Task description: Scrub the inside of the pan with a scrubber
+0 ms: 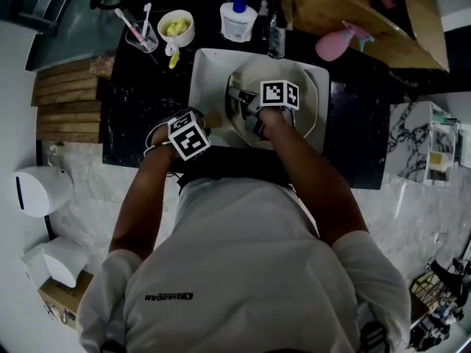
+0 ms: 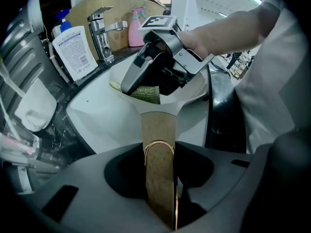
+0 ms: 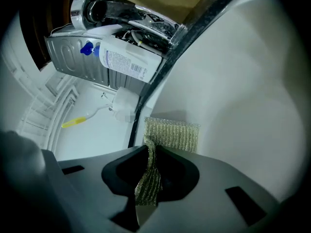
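Pan (image 1: 305, 98): cream-white inside; it lay in the sink (image 1: 210, 79), its bowl toward the sink's right side and its pan handle (image 2: 158, 130) reaching out over the sink's left rim.
Pan handle: brown, with a copper-coloured ring; it ran straight into the throat of the left gripper (image 2: 159, 178).
Left gripper: jaws closed on the pan handle and standing fairly wide around it; it steadied the pan from the sink's left edge.
Right gripper (image 3: 148, 178): jaws pinched together on a fold of the scrubber (image 3: 172, 132); it was held inside the pan, above the middle of the sink.
Scrubber: green-gold mesh pad; its free end lay flat against the pan's inner wall.
Stage: judged to be mid-scrub, with the pad on the inner surface.
Done: not measurable; the visible wall showed no dirt, foam or streaks.
Left: by judgement, the rest of the inner wall and the floor of the pan, then rinsing.
Tap (image 2: 99, 30): chrome, at the back rim of the sink; no water seen running.
White bottle (image 2: 75, 50): blue cap, just behind the sink beside the tap; a printed label and barcode showed, the text too small to read.
Shirt print: one word on the person's back, not reliably legible.
Cubes: black-and-white square markers only, no lettering.
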The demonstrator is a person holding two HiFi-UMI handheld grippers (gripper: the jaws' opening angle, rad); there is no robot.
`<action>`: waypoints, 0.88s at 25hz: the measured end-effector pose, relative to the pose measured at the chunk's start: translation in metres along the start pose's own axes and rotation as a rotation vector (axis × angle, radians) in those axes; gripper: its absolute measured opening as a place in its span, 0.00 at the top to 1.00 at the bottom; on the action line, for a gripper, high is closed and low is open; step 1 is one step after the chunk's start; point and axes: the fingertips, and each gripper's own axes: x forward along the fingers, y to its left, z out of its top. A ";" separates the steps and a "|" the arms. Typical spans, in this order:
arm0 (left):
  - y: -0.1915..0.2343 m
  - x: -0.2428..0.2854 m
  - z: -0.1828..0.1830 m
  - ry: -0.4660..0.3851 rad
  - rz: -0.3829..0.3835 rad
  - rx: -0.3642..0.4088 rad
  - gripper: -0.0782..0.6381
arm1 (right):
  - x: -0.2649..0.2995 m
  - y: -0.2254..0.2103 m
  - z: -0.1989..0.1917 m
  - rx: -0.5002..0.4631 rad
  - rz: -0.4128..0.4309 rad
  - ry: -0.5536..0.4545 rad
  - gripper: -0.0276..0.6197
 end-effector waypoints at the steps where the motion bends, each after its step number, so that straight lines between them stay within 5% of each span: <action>1: 0.000 0.000 0.000 0.001 0.000 0.000 0.68 | 0.000 0.001 -0.003 0.000 0.005 0.016 0.85; 22: 0.000 0.003 -0.002 0.019 0.022 0.017 0.69 | -0.023 0.004 -0.071 -0.032 0.058 0.352 0.85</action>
